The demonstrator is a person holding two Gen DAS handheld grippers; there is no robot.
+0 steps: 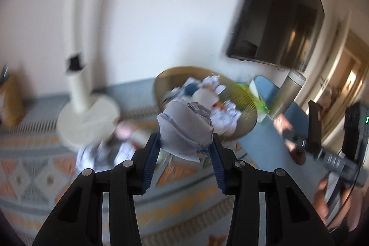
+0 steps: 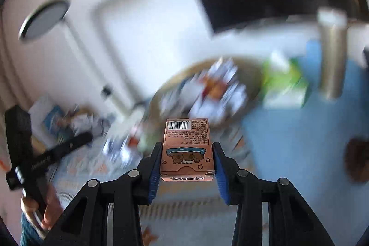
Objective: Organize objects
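Left gripper (image 1: 185, 144) jaws clamp grey wad (image 1: 185, 130); right gripper (image 2: 187, 157) jaws clamp pink box (image 2: 187, 149). Center over basket (image 1: 246, 105) before releasing.

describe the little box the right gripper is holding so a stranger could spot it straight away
Start at the round woven basket heaped with blurred items, then come nearer. The pink box sits clamped in the right gripper. Only it has a barcode, dense small print and cartoon bear-like animals under a blue canopy.
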